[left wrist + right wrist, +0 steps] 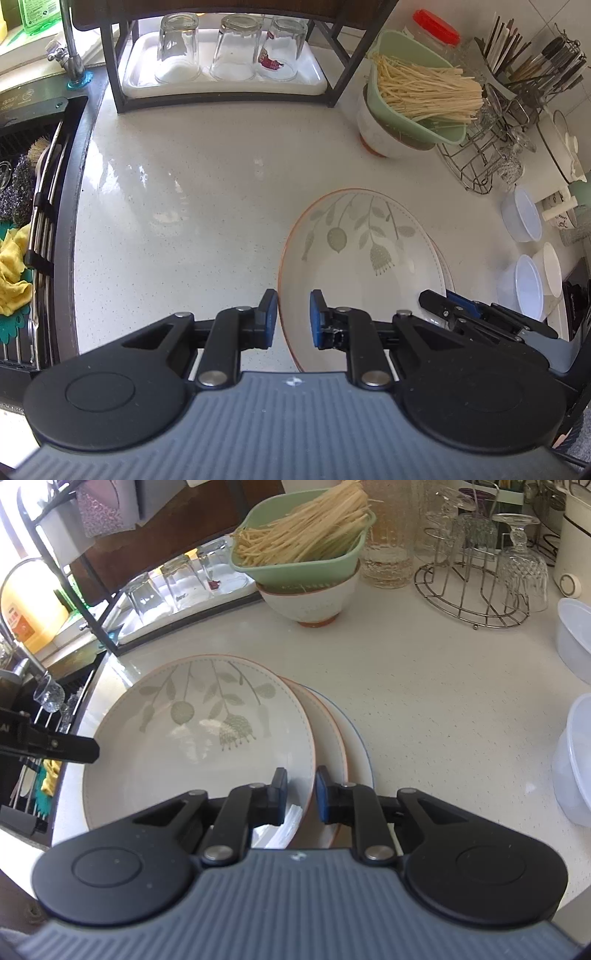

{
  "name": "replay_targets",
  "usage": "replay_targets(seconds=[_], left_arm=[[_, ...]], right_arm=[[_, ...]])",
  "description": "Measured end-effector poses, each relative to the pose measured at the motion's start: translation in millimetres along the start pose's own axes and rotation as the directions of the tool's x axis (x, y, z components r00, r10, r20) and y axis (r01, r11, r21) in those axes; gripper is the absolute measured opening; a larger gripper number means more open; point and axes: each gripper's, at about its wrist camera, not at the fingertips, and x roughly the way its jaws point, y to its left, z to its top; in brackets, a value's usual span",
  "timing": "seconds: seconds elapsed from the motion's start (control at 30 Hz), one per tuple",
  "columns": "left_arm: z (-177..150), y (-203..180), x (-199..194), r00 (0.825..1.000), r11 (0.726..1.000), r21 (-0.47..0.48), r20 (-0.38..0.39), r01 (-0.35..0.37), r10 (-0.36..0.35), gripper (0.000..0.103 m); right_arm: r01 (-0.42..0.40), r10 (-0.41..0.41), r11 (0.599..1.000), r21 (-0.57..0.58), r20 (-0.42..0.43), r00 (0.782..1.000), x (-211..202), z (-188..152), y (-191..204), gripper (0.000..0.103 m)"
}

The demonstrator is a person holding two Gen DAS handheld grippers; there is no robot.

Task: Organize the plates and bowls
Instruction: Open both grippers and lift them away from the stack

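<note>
Plates: three, stacked off-centre on the white counter; leaf-patterned one on top. Right gripper released, jaws straddling the top plate's near rim; left gripper released at its opposite rim. Step, as judged: squaring the stack; next, a gentle inward nudge. Beyond: green colander holding noodles, nested in a white bowl.

Top plate showing cream with grey-green leaf sprigs, thin orange rim. Colander reading pale green, holding pale yellow noodles. Gripper pads showing blue. Cloth in sink rack glowing yellow.
</note>
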Motion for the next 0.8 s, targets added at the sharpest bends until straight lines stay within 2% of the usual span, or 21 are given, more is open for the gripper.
replay_targets(seconds=[0.47, 0.67, 0.7, 0.8], left_arm=[[-10, 0, -14, 0.999, 0.999, -0.039, 0.047, 0.006, -0.004, 0.020], [-11, -17, -31, 0.997, 0.999, -0.011, 0.067, 0.044, -0.044, 0.020], [-12, -19, -32, 0.997, 0.999, -0.009, 0.066, 0.052, -0.051, 0.020], [-15, -26, -30, 0.997, 0.998, -0.006, 0.059, 0.059, -0.059, 0.020]], right_arm=[[0.024, -0.025, 0.999, 0.036, 0.033, 0.999, -15, 1, -2, 0.018], [0.014, -0.018, 0.997, 0.076, 0.048, 0.999, -24, 1, -7, 0.019], [0.024, -0.028, 0.997, 0.079, 0.050, 0.998, -26, 2, -8, 0.021], [0.038, -0.042, 0.996, 0.081, 0.055, 0.998, -31, 3, -10, 0.021]])
